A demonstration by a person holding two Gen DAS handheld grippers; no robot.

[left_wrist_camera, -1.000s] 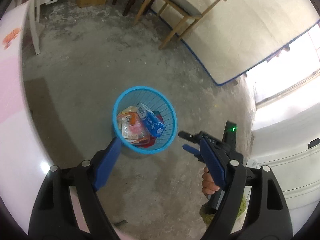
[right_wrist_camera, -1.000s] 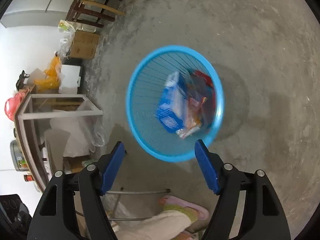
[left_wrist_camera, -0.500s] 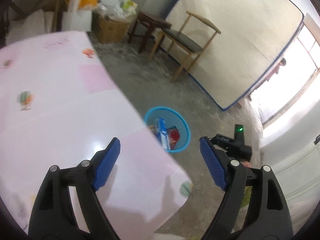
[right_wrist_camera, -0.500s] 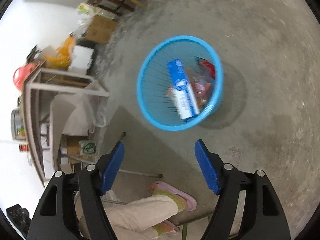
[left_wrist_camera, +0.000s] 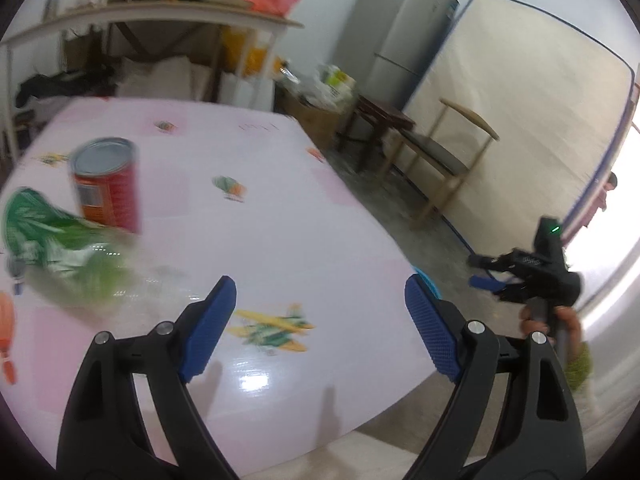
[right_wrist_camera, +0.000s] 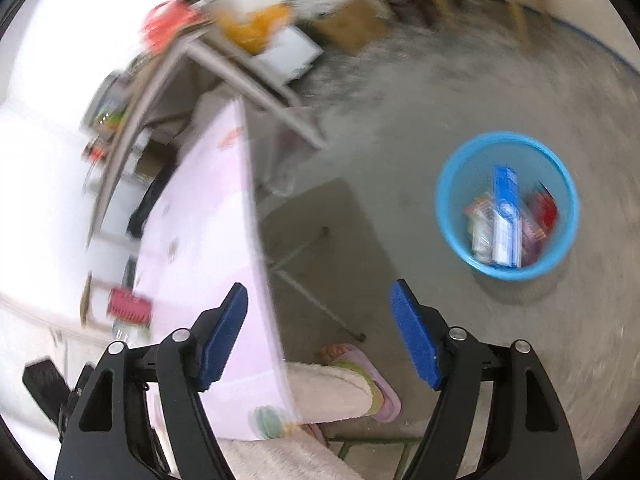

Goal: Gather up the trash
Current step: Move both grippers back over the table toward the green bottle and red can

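The round pale pink table with cartoon prints [left_wrist_camera: 280, 216] anchors the scene. Over its near edge hangs the left gripper [left_wrist_camera: 320, 312], its 2 blue-padded jaws spread wide with nothing between them; they have just been opening further. On the tabletop, toward its far left side, stands an upright red-labelled metal can [left_wrist_camera: 106, 186], and just in front of it, touching its base, lies a crumpled green-and-white plastic wrapper [left_wrist_camera: 48, 240] (blurred, so its print is unreadable). Off the table's right edge, the right gripper [right_wrist_camera: 320, 336] is carried in a hand [left_wrist_camera: 560, 320] above the grey concrete floor [right_wrist_camera: 400, 120]; its jaws also stand apart and empty, and they too have just been opening. On that floor, well apart from the table, sits the round blue plastic basket [right_wrist_camera: 448, 216], holding a blue-and-white carton [right_wrist_camera: 506, 216] and several red and orange packets [right_wrist_camera: 540, 216]. A foot in a pink slipper [right_wrist_camera: 372, 376] shows beside the table's edge.
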